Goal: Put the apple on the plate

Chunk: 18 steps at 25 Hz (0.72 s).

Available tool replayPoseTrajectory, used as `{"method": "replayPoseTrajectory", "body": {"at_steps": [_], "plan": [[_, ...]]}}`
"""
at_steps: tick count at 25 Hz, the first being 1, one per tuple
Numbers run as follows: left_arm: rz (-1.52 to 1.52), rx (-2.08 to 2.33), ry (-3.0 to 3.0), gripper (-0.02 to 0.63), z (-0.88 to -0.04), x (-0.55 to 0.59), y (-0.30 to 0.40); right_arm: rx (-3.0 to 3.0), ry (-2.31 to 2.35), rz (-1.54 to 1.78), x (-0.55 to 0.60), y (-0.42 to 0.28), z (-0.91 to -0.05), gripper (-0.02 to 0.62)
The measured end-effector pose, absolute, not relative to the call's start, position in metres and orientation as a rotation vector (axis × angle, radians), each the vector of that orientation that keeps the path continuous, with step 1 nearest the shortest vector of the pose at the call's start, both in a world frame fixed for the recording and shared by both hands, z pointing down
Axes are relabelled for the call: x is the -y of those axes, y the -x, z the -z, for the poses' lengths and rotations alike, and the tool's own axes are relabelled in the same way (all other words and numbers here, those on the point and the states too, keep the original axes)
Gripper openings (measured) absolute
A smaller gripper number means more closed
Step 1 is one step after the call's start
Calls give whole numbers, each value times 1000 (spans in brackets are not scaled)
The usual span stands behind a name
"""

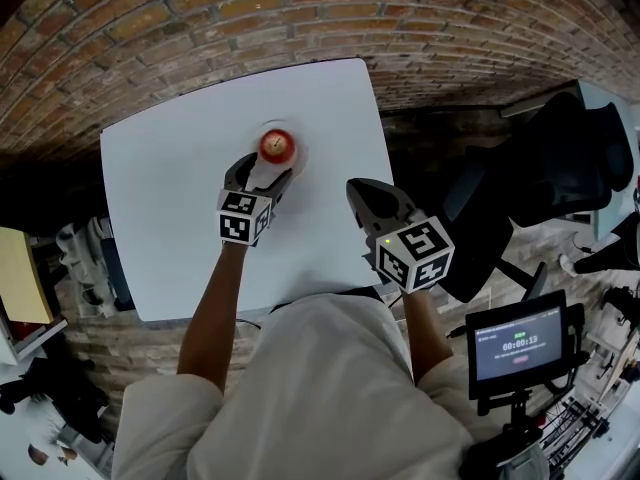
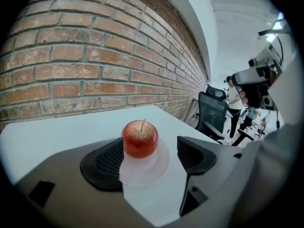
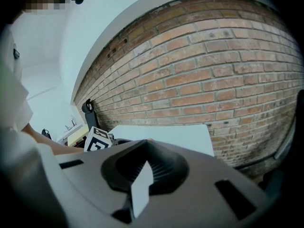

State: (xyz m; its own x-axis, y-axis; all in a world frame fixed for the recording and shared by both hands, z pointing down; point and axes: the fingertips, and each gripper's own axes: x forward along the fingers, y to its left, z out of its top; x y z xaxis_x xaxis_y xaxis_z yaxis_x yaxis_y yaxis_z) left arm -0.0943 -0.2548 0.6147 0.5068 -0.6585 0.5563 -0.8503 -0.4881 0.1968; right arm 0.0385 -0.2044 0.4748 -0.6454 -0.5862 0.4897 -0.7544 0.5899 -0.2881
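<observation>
One apple sits on the plate near the desk's far edge. My left gripper is released, jaws spread beside it, and my right gripper is clenched, empty.

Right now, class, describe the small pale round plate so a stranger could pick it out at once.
Start at the white square table beside the red brick wall. Near its middle, just ahead of the left gripper's open jaws, lies the pale round plate; it alone carries the red apple.
</observation>
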Motion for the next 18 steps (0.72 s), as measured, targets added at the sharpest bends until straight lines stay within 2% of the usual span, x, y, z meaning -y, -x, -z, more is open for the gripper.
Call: {"method": "replayPoseTrajectory", "body": {"at_steps": [11, 13, 18], "plan": [[-544, 1174, -2390, 351, -579, 230, 85, 2519, -1070, -642, 190, -33, -458, 2], [-543, 1187, -2412, 310, -569, 225, 87, 2526, -1065, -631, 188, -31, -455, 3], [-555, 1248, -2451, 308, -545, 214, 93, 2556, -1041, -597, 179, -22, -443, 3]]}}
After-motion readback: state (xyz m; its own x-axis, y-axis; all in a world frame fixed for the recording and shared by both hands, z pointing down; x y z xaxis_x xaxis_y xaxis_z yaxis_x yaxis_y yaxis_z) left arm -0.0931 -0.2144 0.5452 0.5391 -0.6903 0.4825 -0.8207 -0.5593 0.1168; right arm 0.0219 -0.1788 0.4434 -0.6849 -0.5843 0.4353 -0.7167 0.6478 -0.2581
